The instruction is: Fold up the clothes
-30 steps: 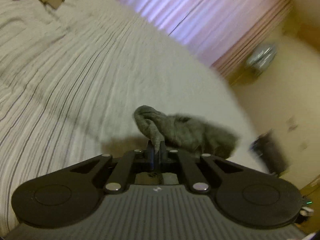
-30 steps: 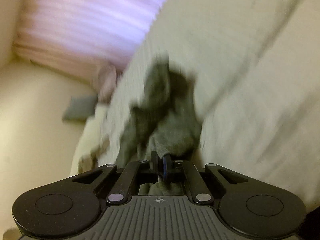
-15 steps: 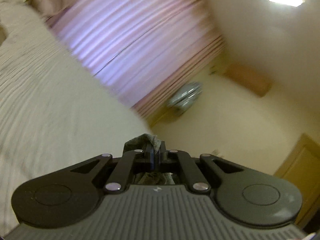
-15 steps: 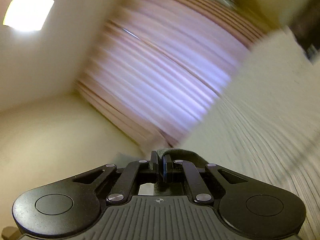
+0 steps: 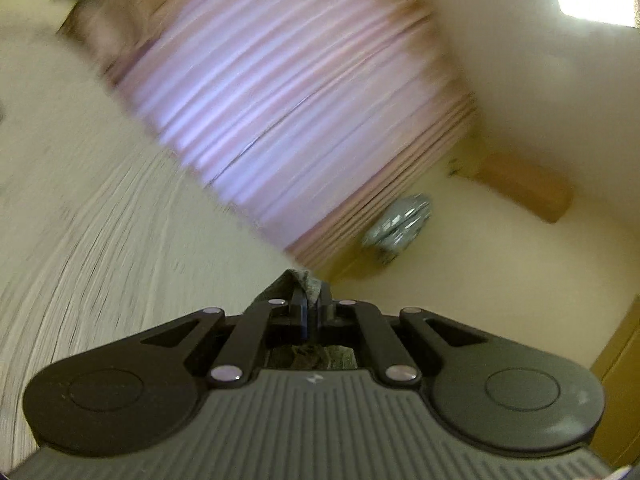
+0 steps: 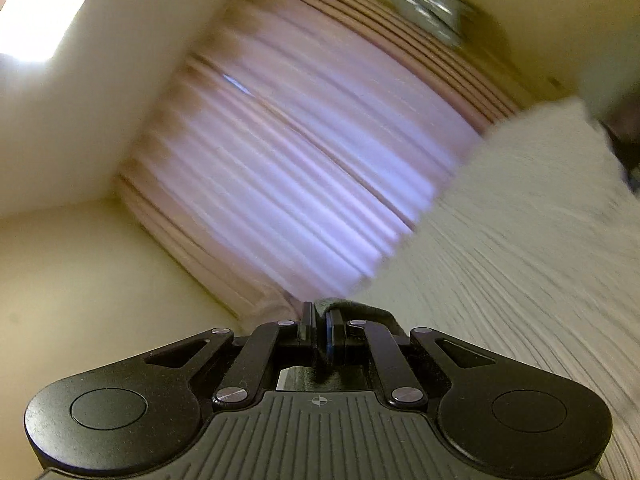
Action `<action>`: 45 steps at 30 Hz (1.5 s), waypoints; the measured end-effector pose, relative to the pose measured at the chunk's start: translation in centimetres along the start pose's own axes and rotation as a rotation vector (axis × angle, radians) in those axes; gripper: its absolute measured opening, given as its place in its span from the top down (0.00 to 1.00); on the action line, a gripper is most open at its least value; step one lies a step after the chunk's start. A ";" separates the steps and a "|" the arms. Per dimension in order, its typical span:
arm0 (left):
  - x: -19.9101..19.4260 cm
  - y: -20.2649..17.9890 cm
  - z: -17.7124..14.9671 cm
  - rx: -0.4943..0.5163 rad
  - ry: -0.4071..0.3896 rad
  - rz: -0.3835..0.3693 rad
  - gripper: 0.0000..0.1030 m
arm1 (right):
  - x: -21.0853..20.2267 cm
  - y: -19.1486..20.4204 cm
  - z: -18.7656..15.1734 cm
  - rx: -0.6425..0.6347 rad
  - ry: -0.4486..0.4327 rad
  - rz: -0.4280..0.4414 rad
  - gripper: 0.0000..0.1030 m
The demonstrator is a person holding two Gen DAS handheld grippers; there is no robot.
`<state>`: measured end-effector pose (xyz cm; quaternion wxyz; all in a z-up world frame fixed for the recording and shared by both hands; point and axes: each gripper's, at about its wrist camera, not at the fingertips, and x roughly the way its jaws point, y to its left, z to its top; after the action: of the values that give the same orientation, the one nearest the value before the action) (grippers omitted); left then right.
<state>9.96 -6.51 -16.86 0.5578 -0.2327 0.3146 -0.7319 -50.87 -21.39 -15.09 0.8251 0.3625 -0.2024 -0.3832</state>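
Left hand-held gripper (image 5: 311, 300): jaws pinched nearly together on a scrap of grey-green garment (image 5: 298, 280); cloth pokes out past the fingertips at 12 o'clock and shows again thru the gap behind them.
Right hand-held gripper (image 6: 320, 318): jaws likewise clamped tight, w/ a fold of the same-coloured cloth (image 6: 352, 307) bulging at 1 o'clock of the tips.
Garment: held aloft at both grippers, only these two pinched bits visible; the rest hangs below the cameras, out of sight. Can't tell its shape or whether any fold is in it.
Bed (image 5: 100, 220): striped pale cover, at 9 o'clock in left view, 3 o'clock in right view (image 6: 540, 240); both views motion-blurred.
Backdrop: pink curtain (image 5: 280, 100) at 12 o'clock, ceiling light (image 6: 36, 16) at 10 o'clock in right view; both cameras tilt up toward the wall.
Progress (judgement): garment is off the bed, gripped at two points, prob. mid-lift or shake-out. No finished fold seen; nothing folded lies on the visible bed.
Left to do: lay it flat, fold, set down; how many folds remain can't be read here.
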 end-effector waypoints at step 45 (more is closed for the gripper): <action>2.9 12.8 -21.7 -0.546 0.409 0.051 1.00 | -3.9 -16.5 -16.5 0.463 0.323 -0.310 0.84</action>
<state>2.73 -7.24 -41.21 0.4183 -0.2137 0.6101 -0.6381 -51.23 -18.36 -38.56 0.6741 0.6231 -0.0929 -0.3857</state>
